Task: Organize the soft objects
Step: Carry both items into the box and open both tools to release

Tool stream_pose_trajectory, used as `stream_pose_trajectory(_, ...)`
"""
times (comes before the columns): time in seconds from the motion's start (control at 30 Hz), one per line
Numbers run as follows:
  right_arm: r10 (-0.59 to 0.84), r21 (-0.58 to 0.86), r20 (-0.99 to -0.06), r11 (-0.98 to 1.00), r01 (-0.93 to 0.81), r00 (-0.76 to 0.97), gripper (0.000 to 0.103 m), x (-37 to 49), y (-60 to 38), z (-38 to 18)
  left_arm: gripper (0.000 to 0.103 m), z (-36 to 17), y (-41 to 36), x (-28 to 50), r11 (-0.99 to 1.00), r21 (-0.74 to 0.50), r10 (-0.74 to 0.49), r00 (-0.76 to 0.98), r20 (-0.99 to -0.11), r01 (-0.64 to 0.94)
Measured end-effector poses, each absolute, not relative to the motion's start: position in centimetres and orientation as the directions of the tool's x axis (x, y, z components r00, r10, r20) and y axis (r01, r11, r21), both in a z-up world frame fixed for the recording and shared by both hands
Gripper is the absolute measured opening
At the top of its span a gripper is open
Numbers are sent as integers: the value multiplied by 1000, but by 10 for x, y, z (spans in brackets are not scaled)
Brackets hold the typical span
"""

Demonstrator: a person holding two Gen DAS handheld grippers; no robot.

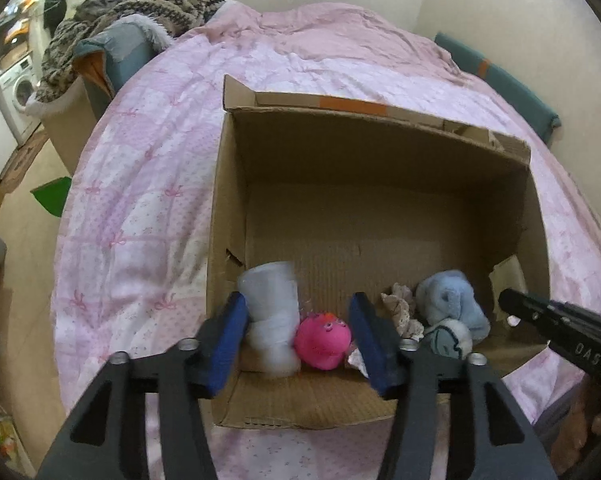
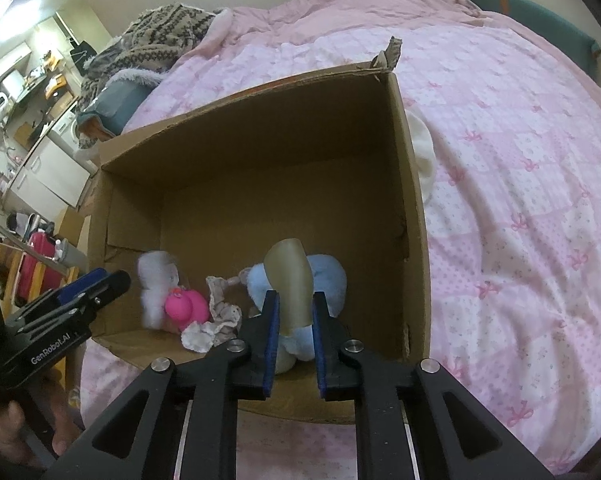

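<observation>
Low in the centre of the right wrist view, my right claw [image 2: 294, 312] is clenched on a beige sock [image 2: 290, 276], its blue pads pressing the lower end while the rest stands up, rounded and slightly translucent-looking, above the cardboard box [image 2: 414, 208]; my left claw [image 1: 298, 320] hangs released over the box's near edge in the lower middle of its own view, gripping nothing; as I judge it, the step in hand is dropping this sock in with the others, and to do it well I should carry it further forward past the near wall, lower it until it sits over bare cardboard floor, then part the pads fully so the fabric does not cling; I should keep it off the heap already there so nothing gets dragged out on the way back; the box sits on the pink quilted bed [image 2: 520, 200]; inside, along the near wall, lie a white rolled cloth [image 1: 270, 312] at lower left, blurred, a pink plush toy [image 1: 322, 340] just beside it, a crumpled beige lace piece [image 1: 400, 304] and a light blue plush [image 1: 450, 300] toward the lower right; a white sock [image 2: 422, 156] lies outside on the bed, touching the box's right wall, so I reckon the sorting is partly done.
</observation>
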State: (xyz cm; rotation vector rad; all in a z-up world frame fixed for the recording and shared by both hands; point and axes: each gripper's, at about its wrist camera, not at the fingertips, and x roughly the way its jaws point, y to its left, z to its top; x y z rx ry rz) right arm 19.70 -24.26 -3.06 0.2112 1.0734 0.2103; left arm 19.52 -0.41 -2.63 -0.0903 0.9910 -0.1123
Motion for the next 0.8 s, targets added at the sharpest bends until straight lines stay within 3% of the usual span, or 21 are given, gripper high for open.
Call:
stream_pose_trajectory(0.1,284,286,-841,956,-67,460,21,197,-244,-30,64,-24,-2,195,988,-146,-149,545,-825,49)
stream_pose_trajectory(0.17,290,299,-840,953,-55,458,30,197,-246,-31,65,-20,-3,193,989,-141,-144,560,-816,48)
stream_pose_trajectory(0.33,300,324,-833,946,-28,464,33,198,-250,-28,65,-7,-5,186,995,-77,-97,601,-793,60)
stream_pose_trajectory(0.4,301,327,-823,944,-32,482,53,197,-251,-24,65,-2,-4,183,996,-65,-86,617,-782,56)
stream_pose_trajectory(0.43,300,328,-814,944,-33,498,72,196,-251,-20,65,0,-3,181,997,-61,-78,623,-778,49)
stream_pose_trajectory(0.7,271,298,-775,953,-48,571,74,186,-253,8,67,24,10,171,998,-66,-51,654,-755,1)
stream_pose_trajectory(0.8,256,273,-754,960,-66,605,78,176,-251,23,80,34,20,166,998,-61,-24,656,-755,-34)
